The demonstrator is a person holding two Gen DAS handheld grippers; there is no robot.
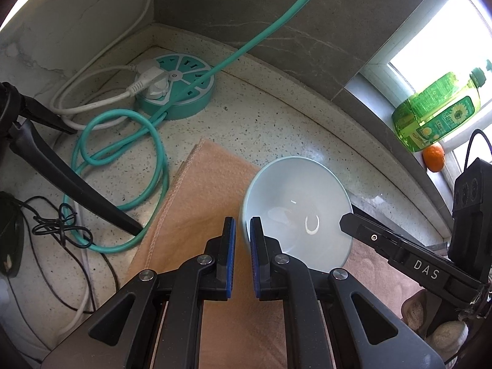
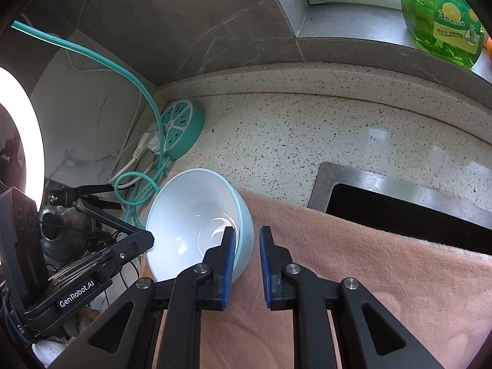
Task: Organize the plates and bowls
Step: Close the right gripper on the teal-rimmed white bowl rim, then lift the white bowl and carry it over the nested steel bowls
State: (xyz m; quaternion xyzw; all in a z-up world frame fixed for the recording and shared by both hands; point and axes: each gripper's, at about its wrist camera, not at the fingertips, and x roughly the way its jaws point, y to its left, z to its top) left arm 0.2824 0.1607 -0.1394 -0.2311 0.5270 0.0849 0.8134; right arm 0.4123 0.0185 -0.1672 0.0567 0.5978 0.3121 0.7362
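Note:
A pale blue bowl [image 1: 295, 206] sits tilted over a peach towel [image 1: 203, 203] on the speckled counter. My left gripper [image 1: 243, 230] is shut on the bowl's left rim, one finger inside and one outside. My right gripper [image 2: 247, 240] straddles the bowl's [image 2: 190, 218] opposite rim, left finger inside, right finger outside, with a gap still showing between the outer pad and the bowl wall. The right gripper's finger [image 1: 363, 230] shows at the bowl in the left wrist view. The left gripper's finger [image 2: 135, 243] shows in the right wrist view.
A teal round power strip [image 1: 175, 89] with white and teal cables lies in the back corner. A black tripod leg [image 1: 70, 181] stands on the left. A green bottle [image 1: 436, 113] and an orange [image 1: 433, 156] sit on the windowsill. A sink [image 2: 399, 203] opens at right.

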